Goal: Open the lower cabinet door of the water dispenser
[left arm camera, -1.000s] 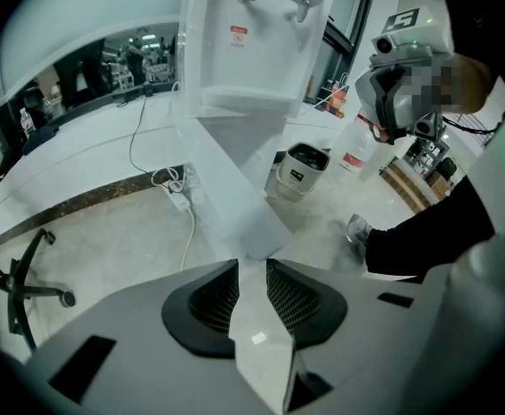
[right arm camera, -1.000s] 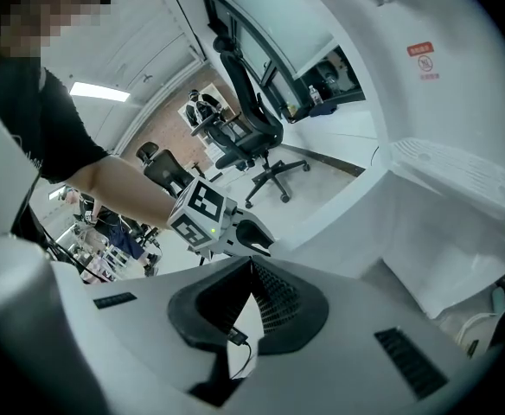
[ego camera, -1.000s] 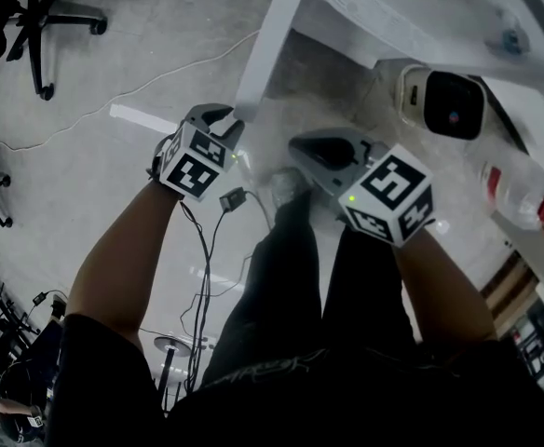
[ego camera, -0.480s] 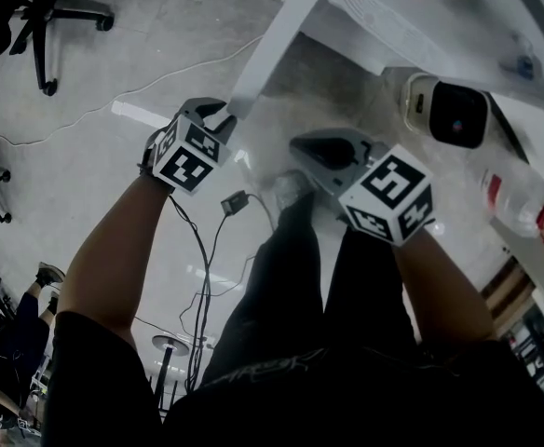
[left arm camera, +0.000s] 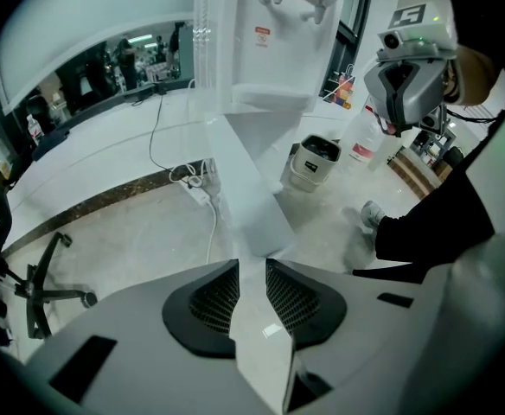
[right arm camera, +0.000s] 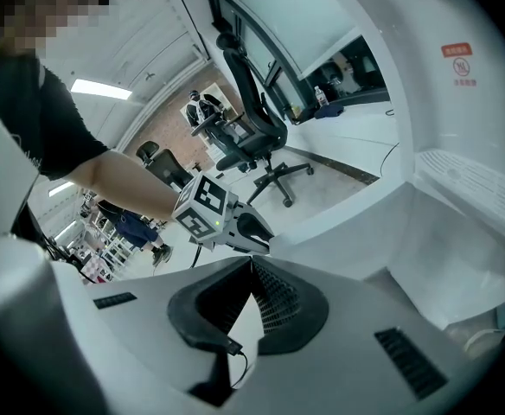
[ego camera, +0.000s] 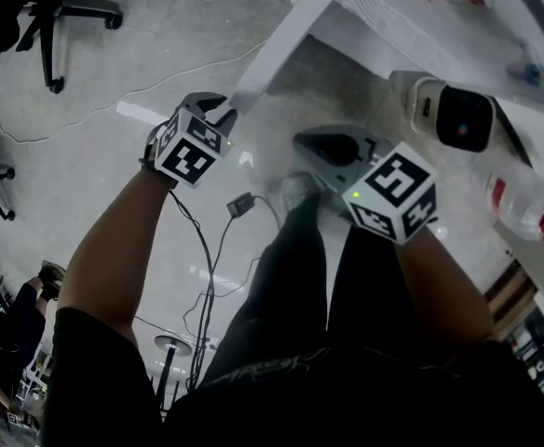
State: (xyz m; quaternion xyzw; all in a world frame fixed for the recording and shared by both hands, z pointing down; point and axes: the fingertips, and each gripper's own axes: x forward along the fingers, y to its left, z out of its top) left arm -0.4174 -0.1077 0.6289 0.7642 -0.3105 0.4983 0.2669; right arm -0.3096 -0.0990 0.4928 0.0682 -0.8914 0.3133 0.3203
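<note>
The left tongs (left arm camera: 252, 264) pinch only the free edge of the swung-out lower cabinet door (left arm camera: 246, 188) at frame centre, right tongs (right arm camera: 251, 263) closed empty, so a shallow bite may slip and release it.

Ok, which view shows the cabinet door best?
Left gripper view: the cabinet door runs from the water dispenser into the left claw. Head view shows only its top edge; right gripper view, a foreshortened slab.
</note>
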